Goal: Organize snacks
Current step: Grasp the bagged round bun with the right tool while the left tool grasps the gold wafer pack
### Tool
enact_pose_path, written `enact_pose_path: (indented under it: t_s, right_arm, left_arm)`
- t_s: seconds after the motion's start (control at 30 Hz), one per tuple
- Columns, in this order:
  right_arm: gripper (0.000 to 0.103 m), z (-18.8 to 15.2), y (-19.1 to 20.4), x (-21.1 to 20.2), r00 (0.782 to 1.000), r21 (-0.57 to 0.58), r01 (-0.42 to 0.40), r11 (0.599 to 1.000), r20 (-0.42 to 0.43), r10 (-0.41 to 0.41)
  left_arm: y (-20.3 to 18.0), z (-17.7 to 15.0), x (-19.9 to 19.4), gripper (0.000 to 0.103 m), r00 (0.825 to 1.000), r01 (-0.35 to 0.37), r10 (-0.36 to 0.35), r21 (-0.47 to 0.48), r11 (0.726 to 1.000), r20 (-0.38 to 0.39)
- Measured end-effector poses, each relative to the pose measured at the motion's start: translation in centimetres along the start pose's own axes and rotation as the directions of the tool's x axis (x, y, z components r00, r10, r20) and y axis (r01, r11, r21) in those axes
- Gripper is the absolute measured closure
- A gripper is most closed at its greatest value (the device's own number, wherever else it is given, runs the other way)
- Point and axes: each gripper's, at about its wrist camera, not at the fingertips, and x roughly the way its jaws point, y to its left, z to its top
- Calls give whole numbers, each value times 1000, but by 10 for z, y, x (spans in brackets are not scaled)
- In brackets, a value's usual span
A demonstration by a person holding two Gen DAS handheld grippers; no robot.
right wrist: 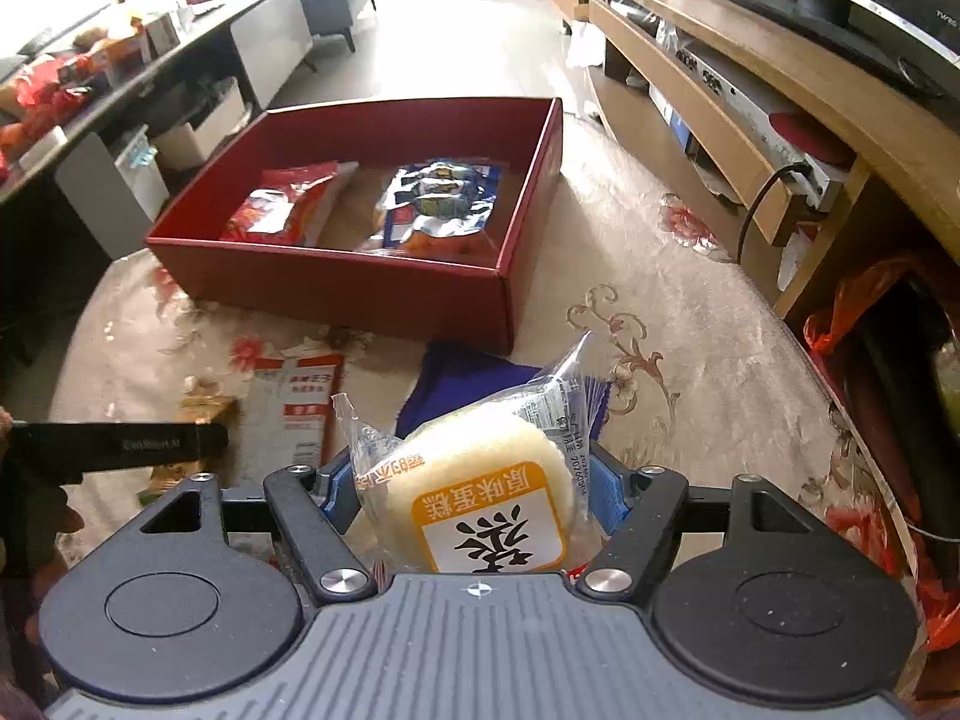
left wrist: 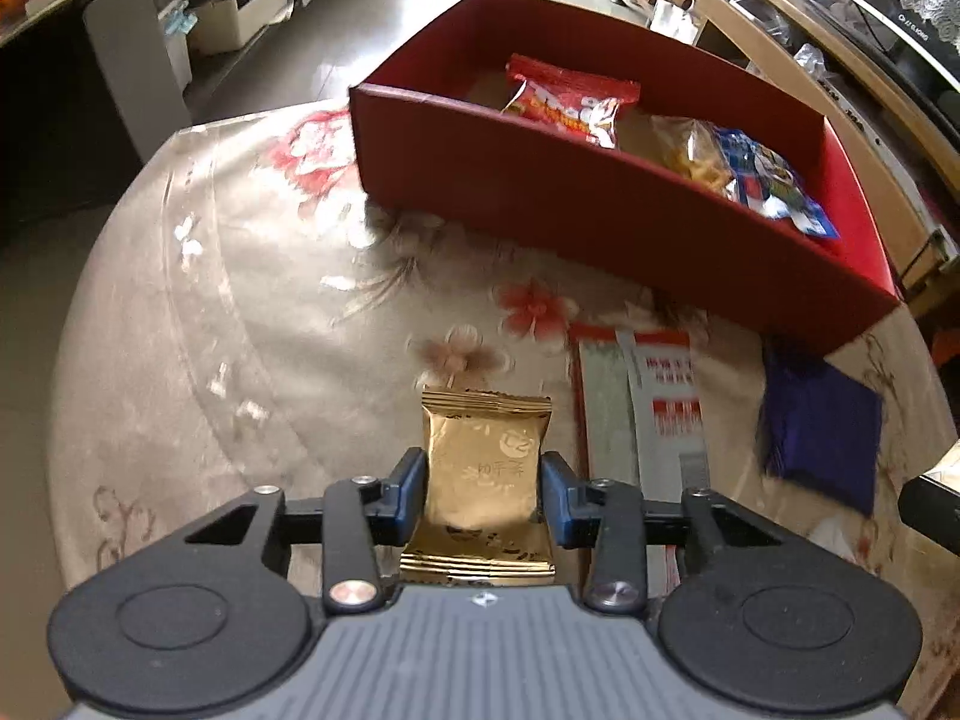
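Note:
My left gripper [left wrist: 485,480] is shut on a gold foil snack packet [left wrist: 480,438], with a blue pad pressing each side, just above the floral tablecloth. My right gripper [right wrist: 474,486] is shut on a clear-wrapped round yellow cake [right wrist: 474,456] with an orange label, lifted off the table. Beyond both stands an open red box [left wrist: 540,198] [right wrist: 336,288]. It holds a red snack bag [left wrist: 570,99] [right wrist: 282,210] and a blue bag [left wrist: 762,180] [right wrist: 432,204]. The left gripper's body [right wrist: 120,447] shows at the left edge of the right wrist view.
A red, white and grey flat packet [left wrist: 642,414] [right wrist: 300,414] and a purple packet [left wrist: 822,438] [right wrist: 462,378] lie on the round table in front of the box. A wooden TV cabinet [right wrist: 750,120] runs along the right. A dark counter [right wrist: 120,78] stands at the left.

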Motion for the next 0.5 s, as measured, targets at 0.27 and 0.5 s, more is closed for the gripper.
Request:
enact_pose_path:
  t_s: [0.27, 0.5]
  right_arm:
    - [26, -31, 14, -15, 1000, -35, 8, 999, -19, -9]
    - [26, -68, 36, -10, 995, -105, 8, 994, -97, -18]
  left_arm:
    - [10, -25, -22, 63, 999, 47, -47, 47, 998, -9]
    - [20, -42, -32, 62, 999, 54, -55, 77, 996, 1]
